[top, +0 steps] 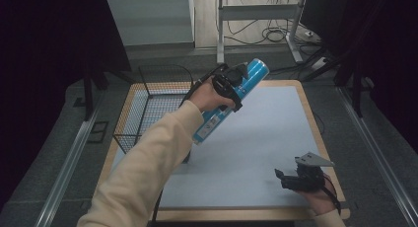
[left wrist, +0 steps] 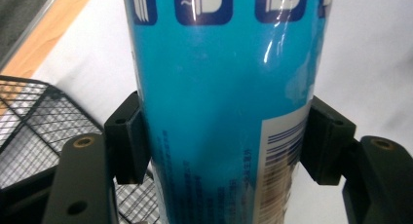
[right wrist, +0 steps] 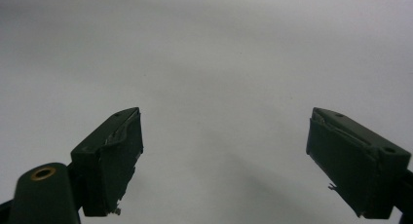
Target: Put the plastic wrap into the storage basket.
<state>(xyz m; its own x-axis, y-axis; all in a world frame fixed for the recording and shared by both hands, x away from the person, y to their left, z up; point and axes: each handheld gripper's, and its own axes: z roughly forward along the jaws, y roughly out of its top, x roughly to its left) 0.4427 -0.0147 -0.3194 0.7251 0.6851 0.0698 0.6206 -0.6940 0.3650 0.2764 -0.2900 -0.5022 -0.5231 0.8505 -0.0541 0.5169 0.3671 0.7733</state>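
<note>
A tall blue canister hung tilted in the air over the table's far left part, its top end leaning away toward the far edge and its lower end pointing down at the white mat. The left gripper clamped it around the middle; in the left gripper view the 2 jaws pressed flat against both sides of the blue canister. Just to its left stood a black wire basket at the table's left edge, and its mesh rim showed below the held canister. The mat lay bare and wide between the 2 hands. The right gripper rested low near the table's near right corner, its jaws spread wide with nothing between them over plain mat.
</note>
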